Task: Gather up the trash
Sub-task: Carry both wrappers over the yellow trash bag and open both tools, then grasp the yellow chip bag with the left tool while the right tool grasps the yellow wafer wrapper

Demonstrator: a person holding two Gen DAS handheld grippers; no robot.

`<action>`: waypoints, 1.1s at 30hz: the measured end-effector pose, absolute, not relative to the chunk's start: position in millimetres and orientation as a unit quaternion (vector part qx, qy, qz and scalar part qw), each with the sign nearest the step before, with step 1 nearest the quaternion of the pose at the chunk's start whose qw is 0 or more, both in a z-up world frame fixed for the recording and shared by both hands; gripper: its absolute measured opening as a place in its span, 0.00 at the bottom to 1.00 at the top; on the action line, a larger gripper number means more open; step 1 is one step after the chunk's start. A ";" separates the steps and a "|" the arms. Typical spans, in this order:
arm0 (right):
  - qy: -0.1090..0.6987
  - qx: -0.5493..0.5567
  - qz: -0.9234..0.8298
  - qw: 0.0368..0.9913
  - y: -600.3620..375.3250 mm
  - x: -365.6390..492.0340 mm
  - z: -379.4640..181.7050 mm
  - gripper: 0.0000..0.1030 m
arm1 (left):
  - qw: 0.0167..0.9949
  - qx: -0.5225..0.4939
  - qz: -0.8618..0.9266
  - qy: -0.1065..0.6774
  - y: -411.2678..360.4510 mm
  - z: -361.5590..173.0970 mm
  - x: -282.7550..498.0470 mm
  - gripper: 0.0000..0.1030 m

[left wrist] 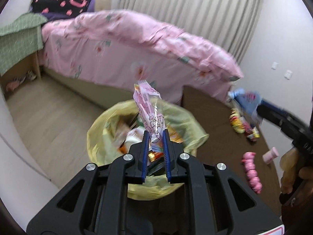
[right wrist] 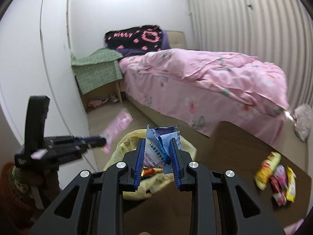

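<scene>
**Both grippers hold wrappers over the trash bin**

In the left wrist view, the left gripper (left wrist: 154,137) at lower centre is clenched on a pink wrapper (left wrist: 149,111), which stands up from between the blue pads. Directly behind and below it sits the trash bin (left wrist: 97,137), lined with a yellow bag and already holding colourful packets.

In the right wrist view, the right gripper (right wrist: 157,146) at lower centre is grasping a crumpled pale blue wrapper (right wrist: 162,137) with printed text, also above the yellow-lined bin. The left gripper appears at the middle left of this view, blurred, with the pink wrapper sticking out toward the bin.

On the brown desk (right wrist: 234,156), at the lower right of the right wrist view, lies a small heap of snack packets (right wrist: 275,176) in yellow, red and pink. The left wrist view shows a pink string of small objects (left wrist: 251,170) at the lower right, near the heap. A bed (right wrist: 205,78) with a pink floral cover fills the background.
</scene>
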State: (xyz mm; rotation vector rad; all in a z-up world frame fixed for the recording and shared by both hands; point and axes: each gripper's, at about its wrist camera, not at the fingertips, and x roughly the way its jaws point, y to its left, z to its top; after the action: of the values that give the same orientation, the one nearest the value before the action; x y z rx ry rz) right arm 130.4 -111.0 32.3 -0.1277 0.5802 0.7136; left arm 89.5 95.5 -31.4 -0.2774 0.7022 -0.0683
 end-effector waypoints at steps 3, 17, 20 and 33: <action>0.296 -0.066 0.351 0.886 -89.4 152.6 18.4 0.24 | 0.920 -0.152 -0.042 0.360 98.5 -51.8 96.6 0.12; 0.342 -0.015 0.368 0.864 -78.8 208.1 -28.1 0.41 | 0.919 -0.158 -0.051 0.357 96.8 -69.4 121.9 0.34; 0.344 0.000 0.365 0.865 -84.7 209.8 -33.4 0.47 | 0.920 -0.174 -0.042 0.349 101.6 -65.1 115.9 0.43; 0.313 0.002 0.283 0.907 -167.5 179.9 -24.0 0.52 | 0.940 -0.159 -0.037 0.301 69.8 -27.2 98.5 0.57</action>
State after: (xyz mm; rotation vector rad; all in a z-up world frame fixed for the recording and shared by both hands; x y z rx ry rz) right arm 179.9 -167.5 -24.0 0.0051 0.6457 0.5849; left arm 98.5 69.8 -27.2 -0.3235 0.6136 -0.0755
